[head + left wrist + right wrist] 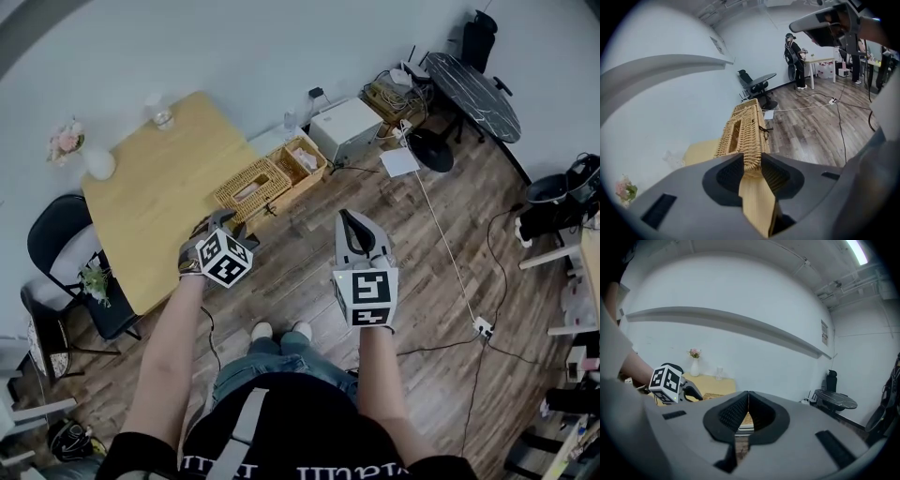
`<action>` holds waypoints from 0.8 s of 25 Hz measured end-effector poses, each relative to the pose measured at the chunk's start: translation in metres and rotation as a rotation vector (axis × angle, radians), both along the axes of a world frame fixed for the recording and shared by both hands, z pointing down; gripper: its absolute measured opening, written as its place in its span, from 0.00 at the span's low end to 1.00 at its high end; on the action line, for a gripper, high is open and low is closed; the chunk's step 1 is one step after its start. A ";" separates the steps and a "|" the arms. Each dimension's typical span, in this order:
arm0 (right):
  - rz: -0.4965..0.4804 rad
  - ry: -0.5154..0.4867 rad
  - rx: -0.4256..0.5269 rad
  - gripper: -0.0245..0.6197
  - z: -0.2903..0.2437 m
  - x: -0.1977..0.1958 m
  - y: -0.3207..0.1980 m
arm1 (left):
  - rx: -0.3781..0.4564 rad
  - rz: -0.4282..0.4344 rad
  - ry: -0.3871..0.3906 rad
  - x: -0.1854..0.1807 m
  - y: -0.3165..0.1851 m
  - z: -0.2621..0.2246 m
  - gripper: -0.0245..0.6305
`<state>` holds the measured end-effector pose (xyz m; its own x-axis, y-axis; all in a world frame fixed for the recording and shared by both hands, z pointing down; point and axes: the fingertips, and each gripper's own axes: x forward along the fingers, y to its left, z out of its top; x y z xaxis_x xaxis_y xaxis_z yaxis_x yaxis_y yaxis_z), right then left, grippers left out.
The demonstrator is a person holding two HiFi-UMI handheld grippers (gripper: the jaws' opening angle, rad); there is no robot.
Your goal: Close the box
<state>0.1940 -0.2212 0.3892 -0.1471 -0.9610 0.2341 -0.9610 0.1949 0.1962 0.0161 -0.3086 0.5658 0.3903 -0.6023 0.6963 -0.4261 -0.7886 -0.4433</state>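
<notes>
A wicker box (251,187) lies at the near right edge of the wooden table (150,206); its top panel has a rectangular opening. A second wicker part (305,161) with something white inside sits just beyond it, past the table's corner. My left gripper (223,223) is at the box's near end. In the left gripper view the wicker end (749,140) sits between the jaws (750,163) and touches both pads. My right gripper (356,225) hangs over the floor to the right of the box, pads together (747,404) with nothing between them.
A white cabinet (345,127) stands behind the box and a black round table (473,94) at the back right. A vase of flowers (94,161) and a glass (161,114) are on the wooden table, with a black chair (56,244) at its left. Cables (483,326) cross the wood floor. A person (793,51) stands far off.
</notes>
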 end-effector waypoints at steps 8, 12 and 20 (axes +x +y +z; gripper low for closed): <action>-0.004 -0.014 0.023 0.06 -0.011 0.001 0.002 | -0.071 -0.085 0.008 0.003 0.000 0.017 0.22; -0.008 0.002 0.024 0.06 -0.014 0.002 0.001 | -0.128 -0.137 0.081 0.004 0.001 0.014 0.24; -0.022 0.012 0.079 0.06 -0.041 -0.003 -0.011 | -0.136 -0.196 0.225 0.003 0.004 -0.030 0.36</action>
